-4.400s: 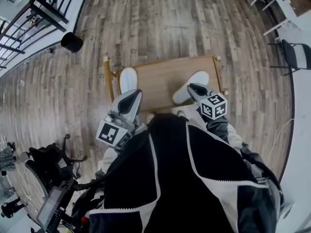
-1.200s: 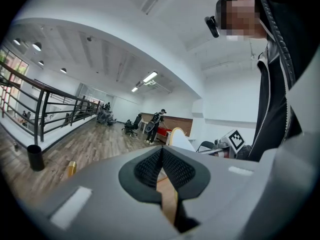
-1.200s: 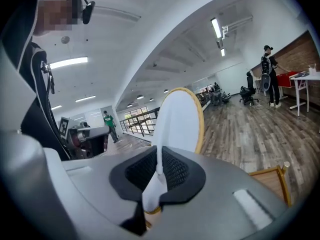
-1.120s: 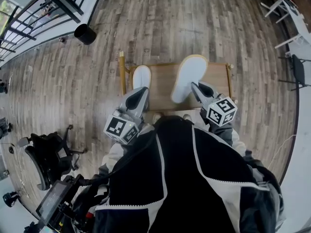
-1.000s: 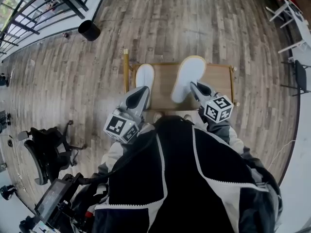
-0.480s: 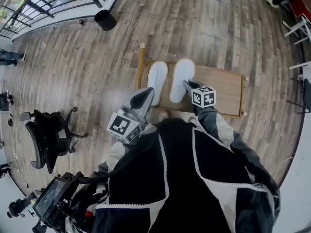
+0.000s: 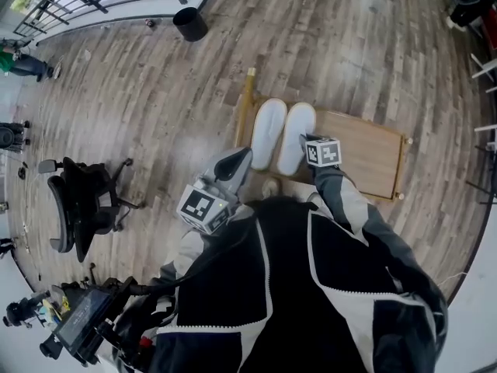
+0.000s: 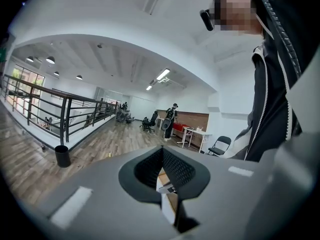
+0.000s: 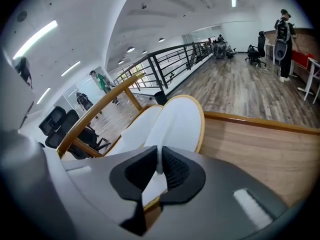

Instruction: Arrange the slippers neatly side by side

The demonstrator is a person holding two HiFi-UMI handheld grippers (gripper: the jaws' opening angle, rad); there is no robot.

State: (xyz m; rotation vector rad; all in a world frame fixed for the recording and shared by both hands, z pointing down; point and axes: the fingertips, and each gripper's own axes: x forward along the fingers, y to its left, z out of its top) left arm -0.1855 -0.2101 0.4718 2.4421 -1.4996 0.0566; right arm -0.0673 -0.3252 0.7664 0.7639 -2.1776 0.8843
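- R hand-held gripper [image 9: 159,160]: jaws nearly together, pinching heel edge of white flat slipper w/ tan sole rim [image 7: 297,137].
- That slipper sits at 9 o'clock end of low light-wood desk [image 7: 362,152], toe to 12.
- 2nd white slipper [image 7: 269,133] just beside it at its 9 o'clock, parallel.
- L hand-held gripper [image 7: 242,158]: jaws together, nothing btwn them, at 7 o'clock of the pair.

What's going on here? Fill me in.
A person works over a low wooden table with a gripper in each hand. The right gripper is clamped on the near end of the right slipper, which lies close beside the left slipper, both white and pointing the same way. The left gripper is shut and empty, off to the left.
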